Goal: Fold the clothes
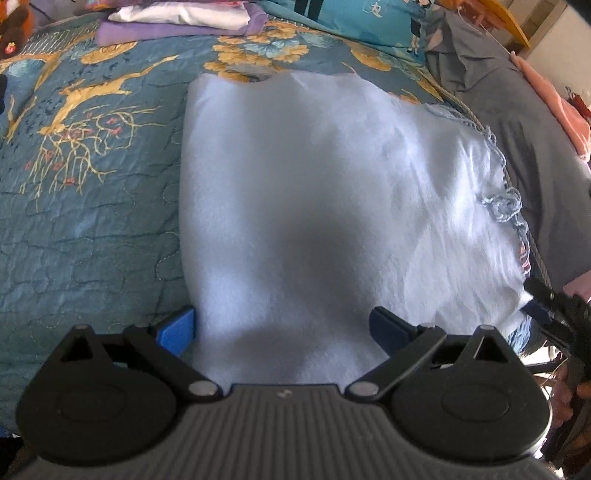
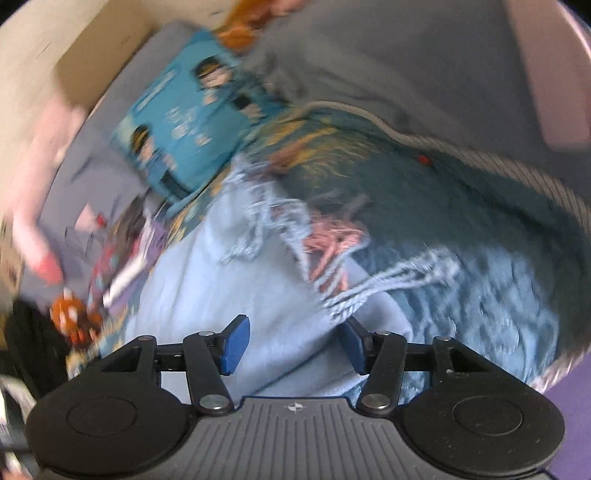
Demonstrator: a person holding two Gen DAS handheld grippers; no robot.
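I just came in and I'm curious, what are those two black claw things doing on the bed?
A person is folding a pale blue fringed fleece blanket spread on a teal quilted bedspread with gold flowers. The left gripper and the right gripper both hang open over its near edge, gripping nothing yet. A stack of folded purple and white clothes already waits farther back.
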